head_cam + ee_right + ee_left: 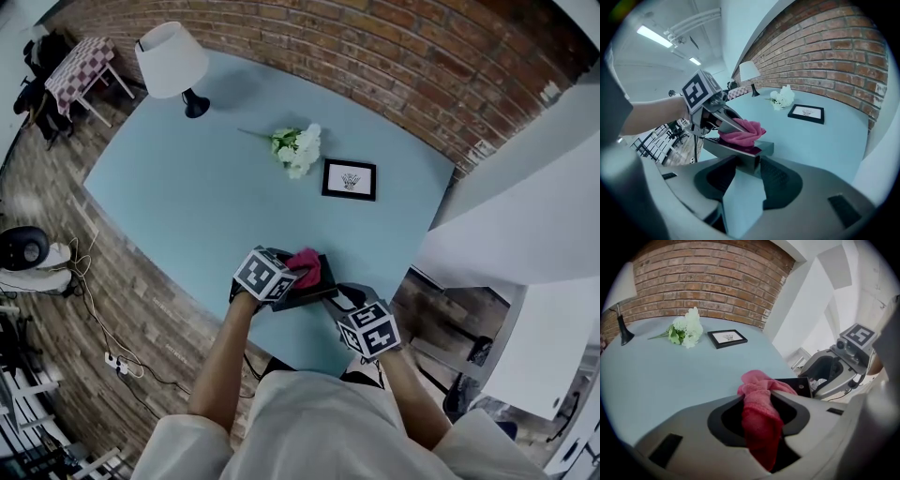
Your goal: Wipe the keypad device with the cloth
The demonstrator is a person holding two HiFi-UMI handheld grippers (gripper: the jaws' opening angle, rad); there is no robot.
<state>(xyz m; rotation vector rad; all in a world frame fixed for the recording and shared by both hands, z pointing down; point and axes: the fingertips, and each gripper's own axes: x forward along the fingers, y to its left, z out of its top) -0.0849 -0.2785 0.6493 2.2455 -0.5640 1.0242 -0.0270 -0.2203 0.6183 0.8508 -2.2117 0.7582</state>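
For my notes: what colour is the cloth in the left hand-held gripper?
The cloth is pink; it shows best in the left gripper view.

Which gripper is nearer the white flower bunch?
Left. The left gripper, shut on the pink cloth, is straight toward the person from the white flower bunch; the right gripper, clamping the dark keypad device, sits farther back and rightward.

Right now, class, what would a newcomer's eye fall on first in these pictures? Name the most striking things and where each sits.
The bright pink cloth stands out first, pinched in the left claw and resting on the dark keypad device at the near edge of the pale blue table. The right claw grips the device's end. Farther back lie white flowers beside a framed picture, with a white-shaded lamp far left.
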